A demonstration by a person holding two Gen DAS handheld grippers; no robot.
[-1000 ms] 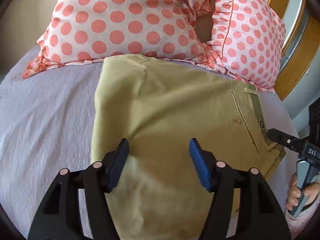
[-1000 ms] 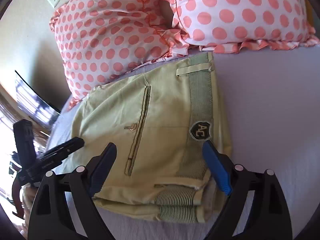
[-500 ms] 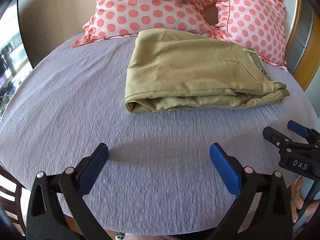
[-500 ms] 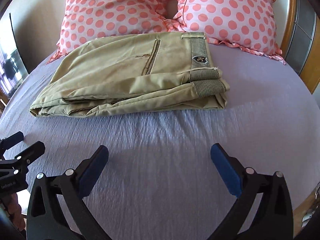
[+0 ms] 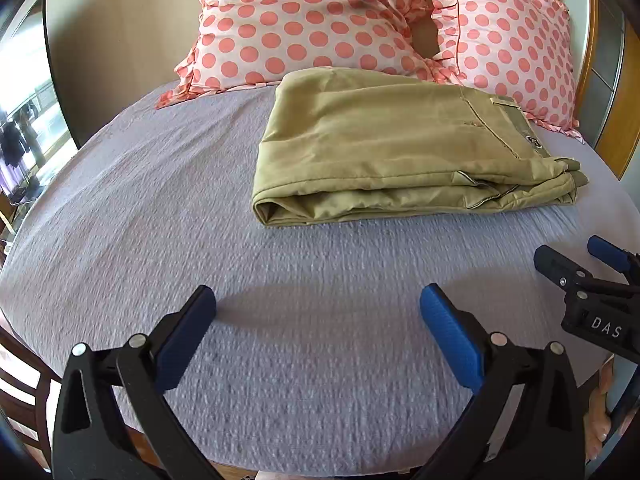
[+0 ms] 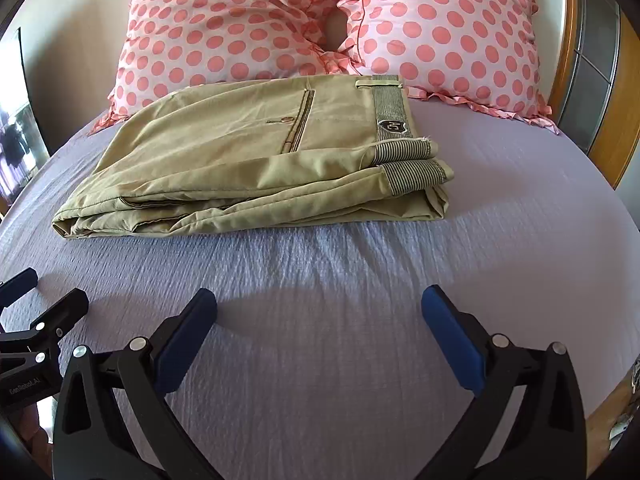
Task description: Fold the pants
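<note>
Left wrist: folded pants (image 5: 400, 152) on bed (image 5: 160, 200), untouched.

Left gripper (image 5: 318, 320): jaws spread wide, nothing between blue pads (image 5: 450, 338), held low, level, pointing forward. Right gripper (image 6: 320, 322): same pose, jaws wide apart, pads (image 6: 184, 340) bare. Both side by side, near each other but apart; each shows at edge of other's view, right gripper at right edge of left view, left gripper at left edge of right view. Person's fingers (image 5: 600, 412) wrapped around right gripper's handle, partly hidden.
</note>
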